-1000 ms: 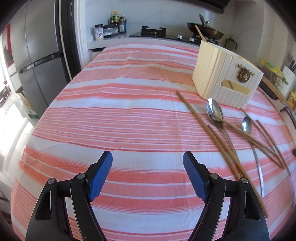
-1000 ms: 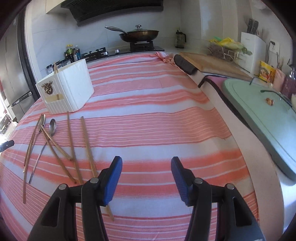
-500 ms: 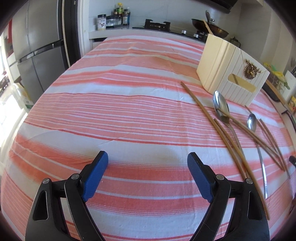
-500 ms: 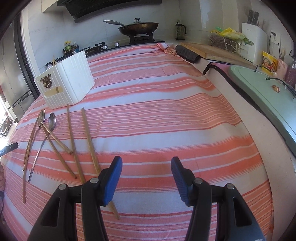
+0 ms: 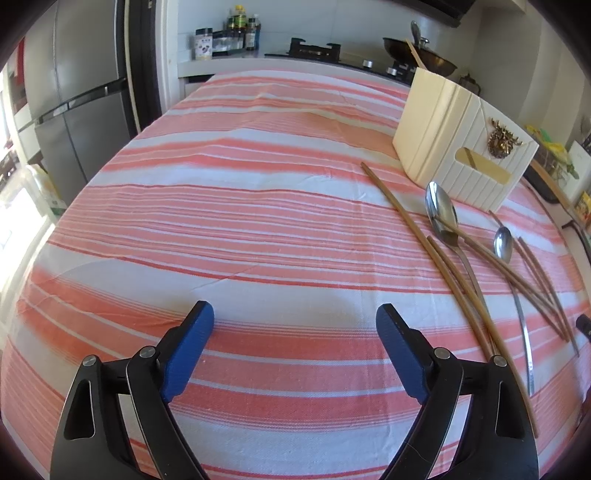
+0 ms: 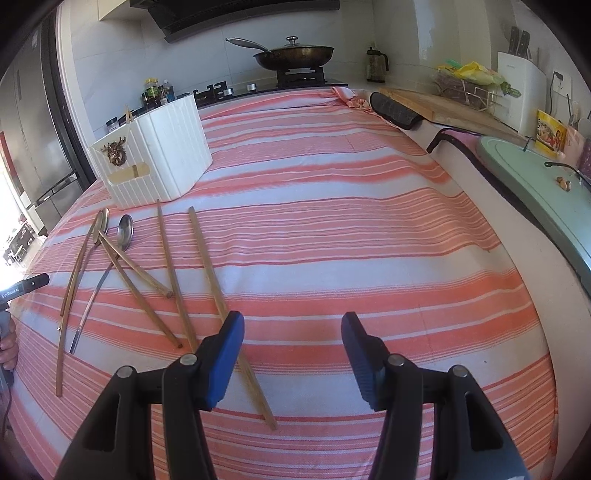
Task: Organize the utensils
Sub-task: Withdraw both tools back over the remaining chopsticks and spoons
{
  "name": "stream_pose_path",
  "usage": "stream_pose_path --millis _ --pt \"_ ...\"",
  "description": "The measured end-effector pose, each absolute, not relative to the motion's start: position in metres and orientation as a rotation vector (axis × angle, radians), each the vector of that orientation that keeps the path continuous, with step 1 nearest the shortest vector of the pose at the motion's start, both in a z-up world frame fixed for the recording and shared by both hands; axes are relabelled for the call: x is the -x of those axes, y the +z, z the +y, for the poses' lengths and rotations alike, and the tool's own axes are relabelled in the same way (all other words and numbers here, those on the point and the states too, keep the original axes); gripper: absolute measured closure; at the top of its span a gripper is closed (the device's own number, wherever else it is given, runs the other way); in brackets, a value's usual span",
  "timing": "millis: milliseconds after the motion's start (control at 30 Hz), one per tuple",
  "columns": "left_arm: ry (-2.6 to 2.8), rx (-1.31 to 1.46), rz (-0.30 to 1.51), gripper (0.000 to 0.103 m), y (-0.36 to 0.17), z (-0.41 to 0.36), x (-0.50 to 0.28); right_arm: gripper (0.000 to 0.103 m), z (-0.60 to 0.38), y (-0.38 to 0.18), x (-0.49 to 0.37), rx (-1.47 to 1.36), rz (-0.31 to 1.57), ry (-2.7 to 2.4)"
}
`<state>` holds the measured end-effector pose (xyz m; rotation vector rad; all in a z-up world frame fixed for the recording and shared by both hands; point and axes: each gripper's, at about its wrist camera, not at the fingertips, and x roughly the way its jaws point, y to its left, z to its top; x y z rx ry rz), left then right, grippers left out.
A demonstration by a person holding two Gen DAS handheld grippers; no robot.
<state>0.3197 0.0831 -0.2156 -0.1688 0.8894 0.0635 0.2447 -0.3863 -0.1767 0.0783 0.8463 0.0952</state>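
Observation:
Several wooden chopsticks (image 6: 207,266) and two metal spoons (image 6: 123,230) lie loose on the striped tablecloth in front of a cream ribbed utensil holder (image 6: 162,162). In the left wrist view the holder (image 5: 454,147) stands at the right, with a large spoon (image 5: 441,214), a small spoon (image 5: 503,243) and chopsticks (image 5: 413,225) below it. One chopstick stands in the holder. My left gripper (image 5: 295,317) is open and empty, left of the utensils. My right gripper (image 6: 291,328) is open and empty, its left finger over the nearest chopstick.
A stove with a lidded pan (image 6: 293,55) and condiment bottles (image 5: 240,29) stand at the back. A fridge (image 5: 74,110) is at the left. A wooden board (image 6: 443,107), a black mitt (image 6: 395,110) and a green lid (image 6: 535,173) lie to the right.
Both grippers have moved forward and lower over the table. The right gripper has come closer to the nearest chopstick. Both stay open.

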Motion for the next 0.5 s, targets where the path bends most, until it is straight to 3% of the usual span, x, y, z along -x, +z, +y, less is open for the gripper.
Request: stream_pose_path --millis 500 --pt "0.065 0.177 0.888 0.011 -0.216 0.082 -0.319 0.047 -0.369 -0.172 -0.235 -0.051 0.824 0.121"
